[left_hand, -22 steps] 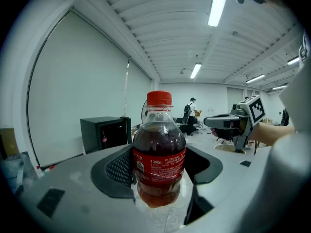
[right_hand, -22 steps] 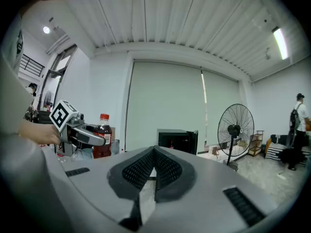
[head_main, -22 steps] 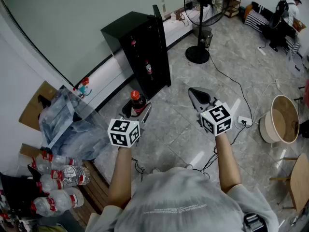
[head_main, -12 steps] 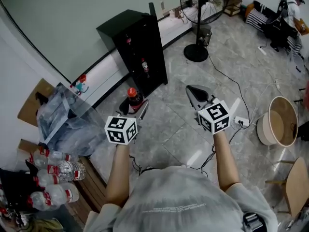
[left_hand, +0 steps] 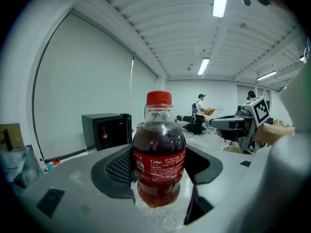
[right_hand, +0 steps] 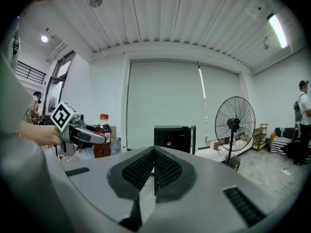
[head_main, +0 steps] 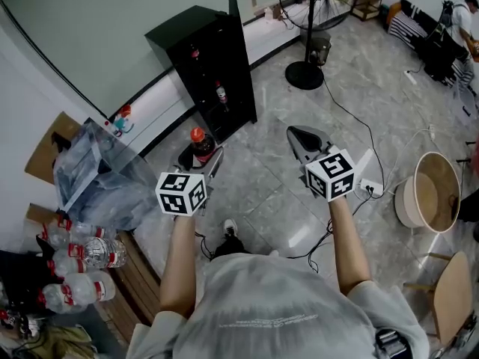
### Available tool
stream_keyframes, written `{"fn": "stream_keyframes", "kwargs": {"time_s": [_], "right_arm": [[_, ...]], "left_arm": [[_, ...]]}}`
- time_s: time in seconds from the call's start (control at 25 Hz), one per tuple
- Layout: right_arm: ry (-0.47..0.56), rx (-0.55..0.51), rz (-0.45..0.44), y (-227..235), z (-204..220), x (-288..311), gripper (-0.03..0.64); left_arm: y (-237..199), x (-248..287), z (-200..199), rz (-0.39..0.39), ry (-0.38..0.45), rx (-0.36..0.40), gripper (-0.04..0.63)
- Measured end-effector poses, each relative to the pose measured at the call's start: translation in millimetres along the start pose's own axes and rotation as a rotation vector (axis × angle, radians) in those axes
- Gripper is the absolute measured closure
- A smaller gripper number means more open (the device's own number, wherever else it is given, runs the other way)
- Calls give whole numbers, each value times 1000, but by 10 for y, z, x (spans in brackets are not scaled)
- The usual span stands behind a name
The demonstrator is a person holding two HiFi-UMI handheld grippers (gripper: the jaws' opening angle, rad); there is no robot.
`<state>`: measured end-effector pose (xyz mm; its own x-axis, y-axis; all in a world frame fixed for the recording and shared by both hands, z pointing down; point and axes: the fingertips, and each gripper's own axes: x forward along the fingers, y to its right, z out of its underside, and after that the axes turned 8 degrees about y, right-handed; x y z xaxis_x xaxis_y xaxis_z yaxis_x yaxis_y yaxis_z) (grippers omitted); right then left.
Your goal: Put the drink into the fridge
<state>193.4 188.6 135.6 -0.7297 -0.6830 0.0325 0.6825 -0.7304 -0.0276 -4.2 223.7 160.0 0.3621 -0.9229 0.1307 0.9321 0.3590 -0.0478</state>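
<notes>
Tiled floor (head_main: 269,193), fridge (head_main: 213,73) at upper centre. Left gripper (head_main: 200,159) clamps the bottle (left_hand: 159,144), centre left; right gripper (right_hand: 154,171) closed, empty. A shoe (head_main: 230,228) has just entered below: I judge the approach underway.

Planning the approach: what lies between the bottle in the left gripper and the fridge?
Nothing: the head view shows only bare floor between the bottle and the fridge.

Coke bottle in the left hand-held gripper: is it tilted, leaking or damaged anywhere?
Nothing stands out. The Coke bottle stands upright, clamped in the left hand-held gripper, with its red cap on and no spill visible.
</notes>
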Motion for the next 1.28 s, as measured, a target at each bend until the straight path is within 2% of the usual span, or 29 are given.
{"fn": "stream_keyframes", "kwargs": {"time_s": [0.32, 0.92, 1.28], "right_arm": [[-30, 5, 19, 259, 174, 411, 615], [-65, 10, 63, 1035, 213, 2222, 615], [-88, 16, 113, 1417, 243, 2886, 615]], "left_arm": [[-349, 432, 100, -1, -18, -19, 295], [-1742, 1948, 19, 48, -49, -21, 295], [-2288, 2650, -24, 95, -68, 4, 295]]}}
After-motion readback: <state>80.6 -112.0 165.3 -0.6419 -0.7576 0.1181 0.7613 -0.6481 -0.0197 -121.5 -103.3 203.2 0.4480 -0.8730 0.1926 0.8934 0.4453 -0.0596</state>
